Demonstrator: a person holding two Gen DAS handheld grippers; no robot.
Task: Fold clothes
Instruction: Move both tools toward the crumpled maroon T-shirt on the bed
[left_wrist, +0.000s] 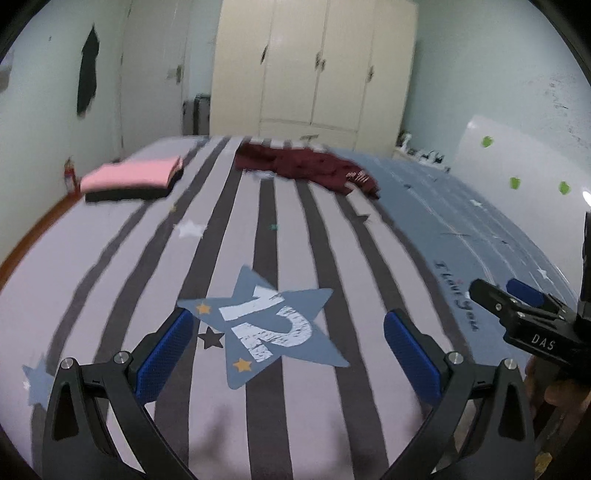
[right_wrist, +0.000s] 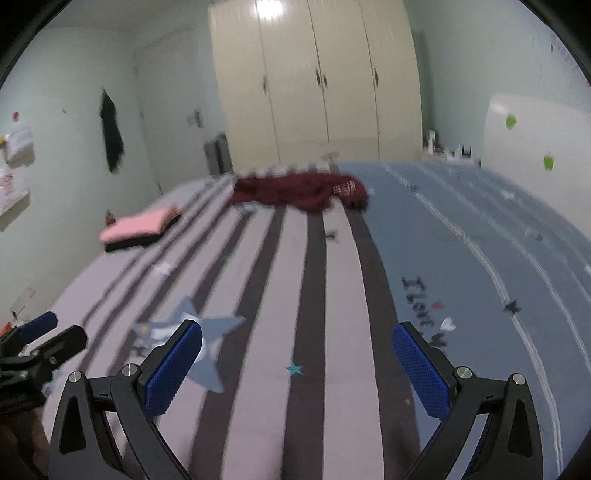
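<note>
Here, both grippers, left gripper (left_wrist: 288, 347) and right gripper (right_wrist: 297, 363): fingers wide apart, empty. Crumpled maroon garment (left_wrist: 310, 168) on bed (left_wrist: 110, 258): soft, light, limp; pinch at hem or shoulder edge.

Your maroon garment (left_wrist: 308, 167) lies crumpled and unfolded at the far middle of the bed, white print showing at its right end; your folded pink piece (left_wrist: 129, 176) sits far left, stacked on a folded black one (left_wrist: 127, 195)
</note>
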